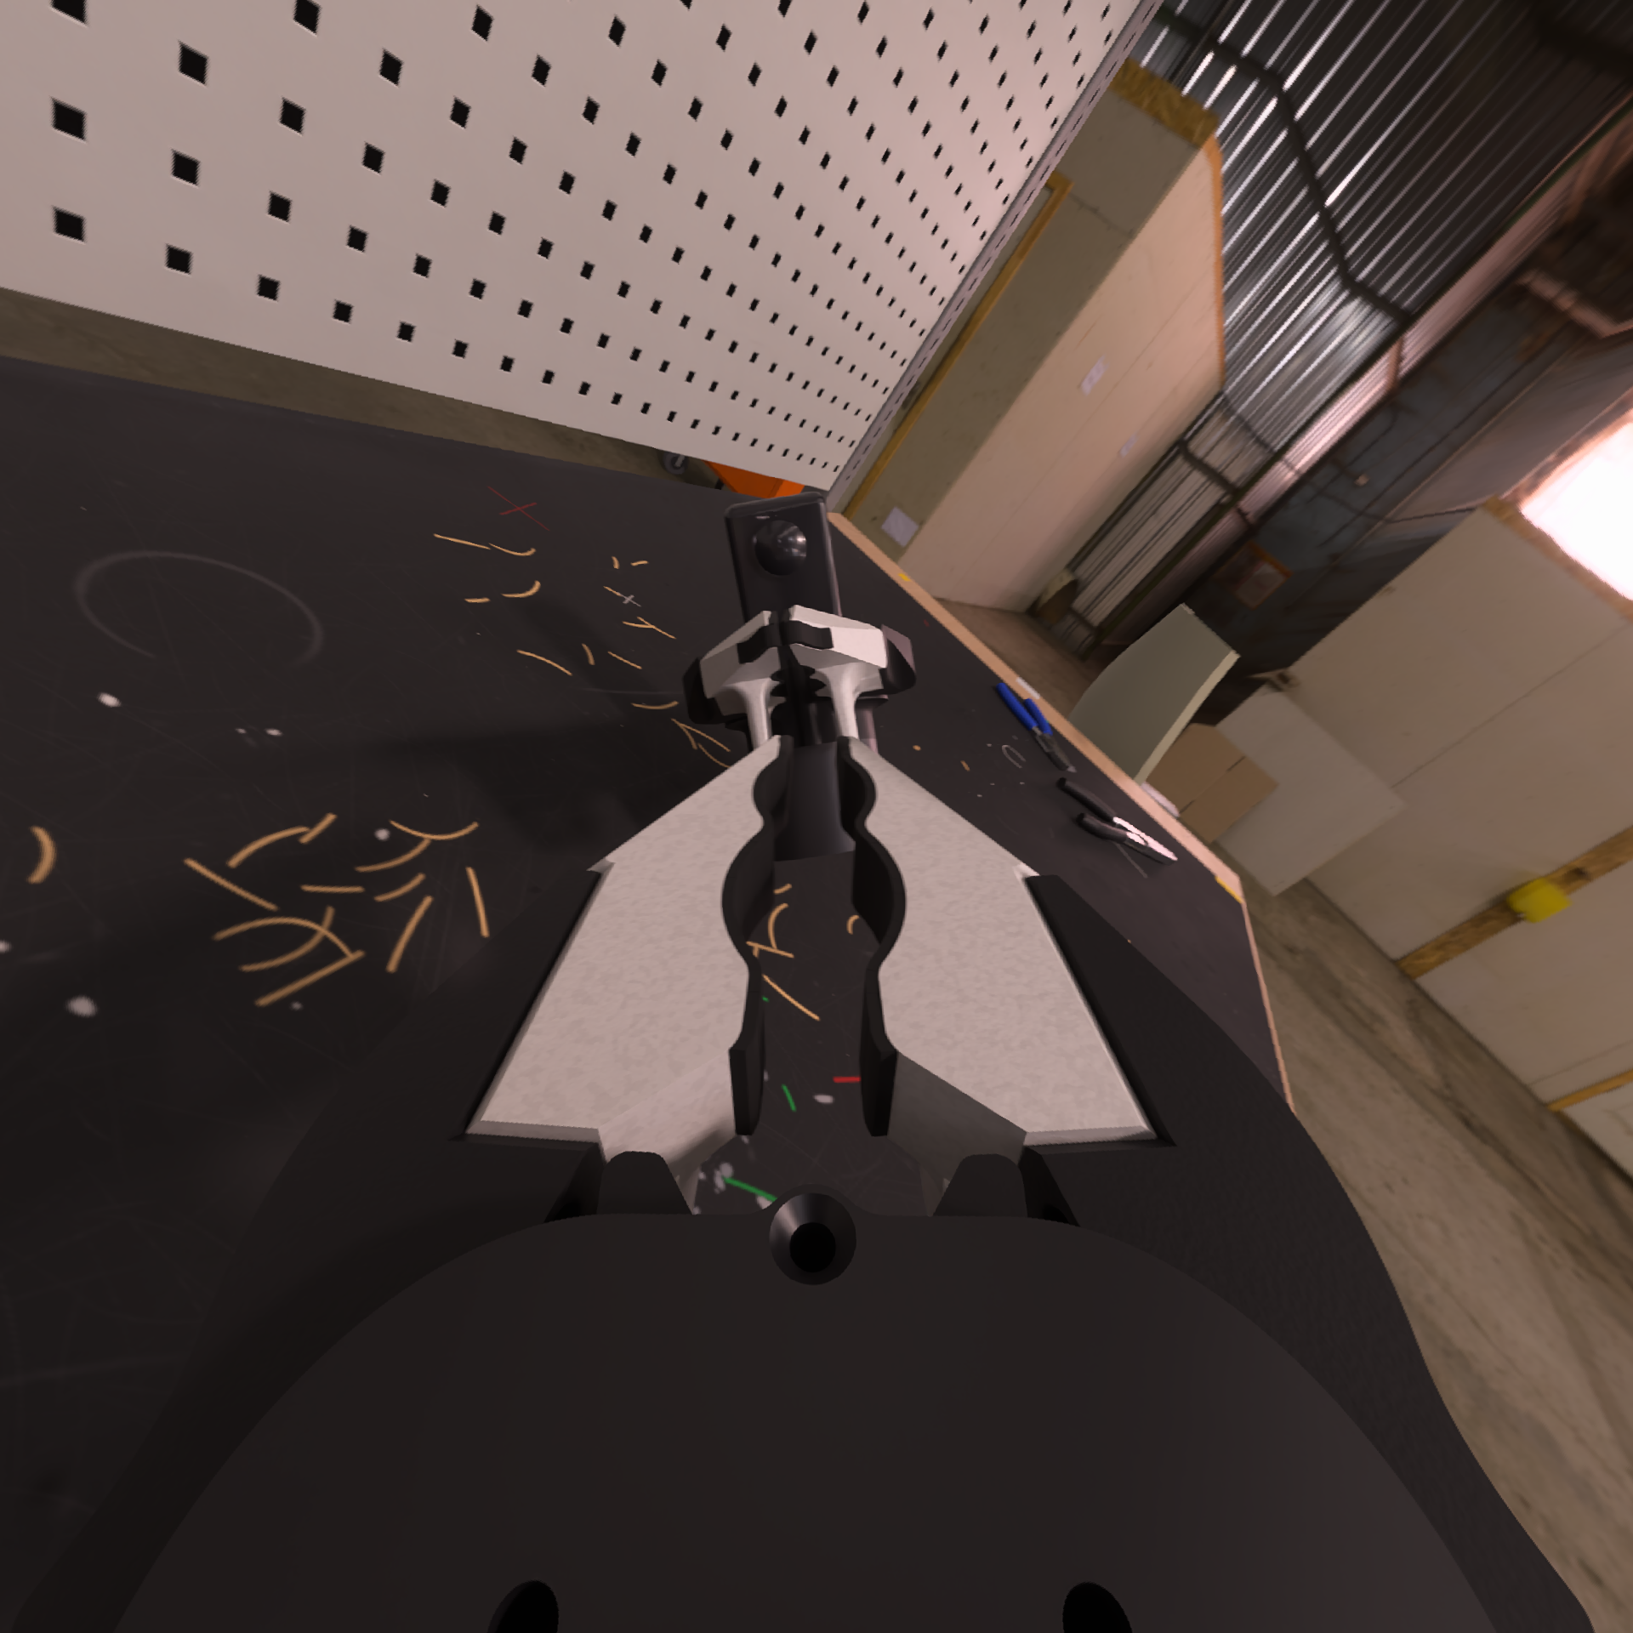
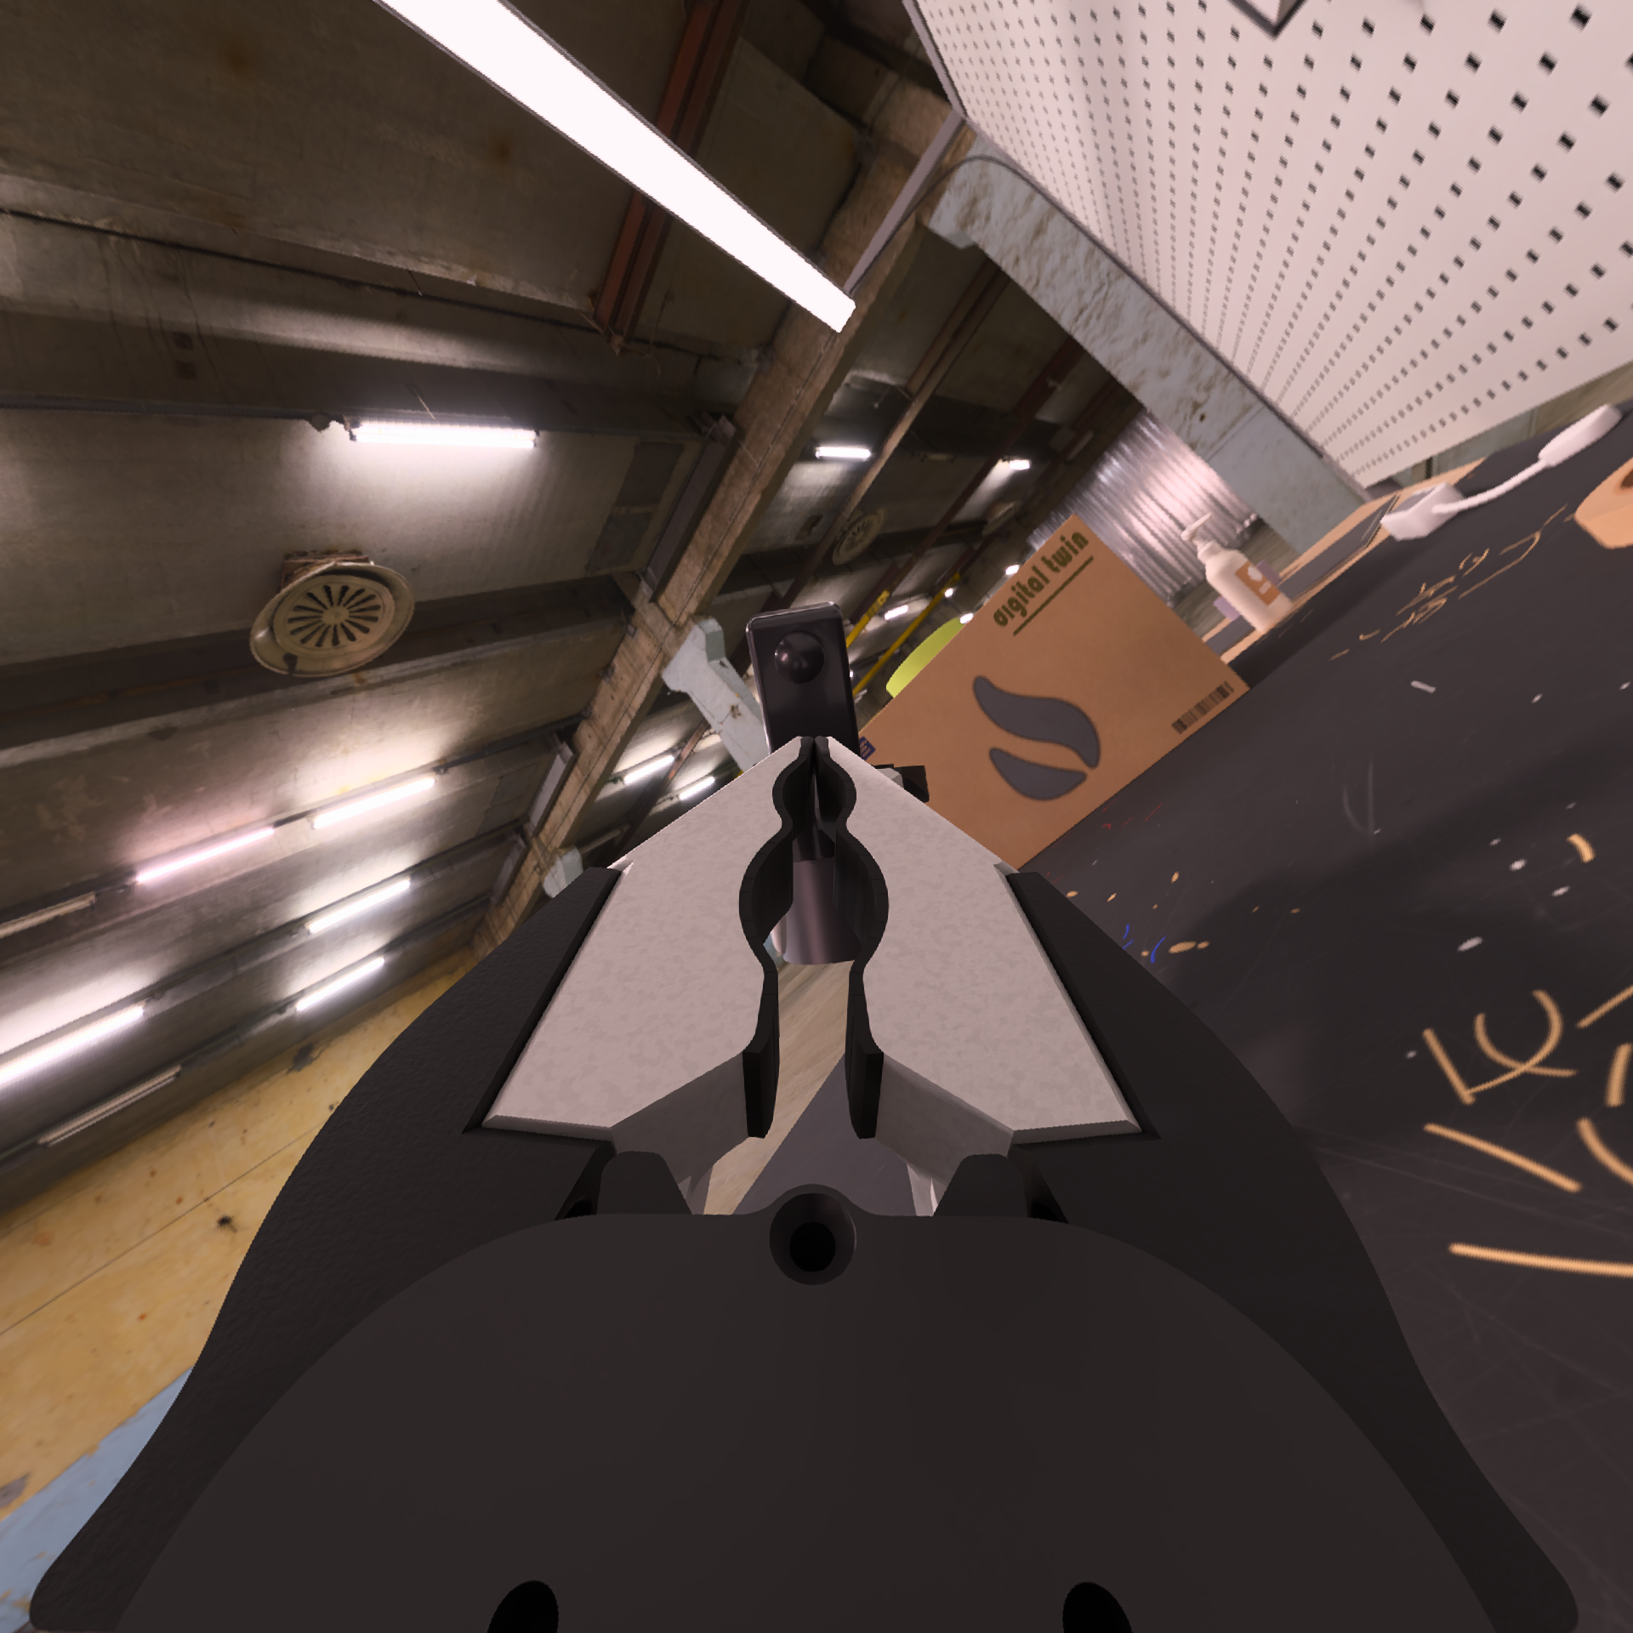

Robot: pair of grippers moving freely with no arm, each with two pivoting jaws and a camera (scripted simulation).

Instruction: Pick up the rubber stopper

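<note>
Above the dark table (image 1: 265,751), clear of its surface, the rubber stopper (image 1: 808,817) hangs between the two grippers, which face each other nose to nose.

Left gripper (image 1: 811,751): jaws drawn in to a narrow gap, tips clamped on the stopper's sides. Right gripper (image 2: 810,751): jaws nearly meeting at the tips, with the stopper sitting in the scalloped hollow behind them. It looks gripped there too, though the dark-on-dark contact is hard to confirm.

Step in hand, as judged: the grasp is made and the stopper is off the table, so the pick is at its lift-and-hold stage. The next move calls for steady squeeze and both grippers travelling together; any pull apart or twist would load the rubber.

Orientation: short dark cylinder, long axis along the line joining the grippers. In the left wrist view it points far, away from the left gripper and into the right one.
</note>
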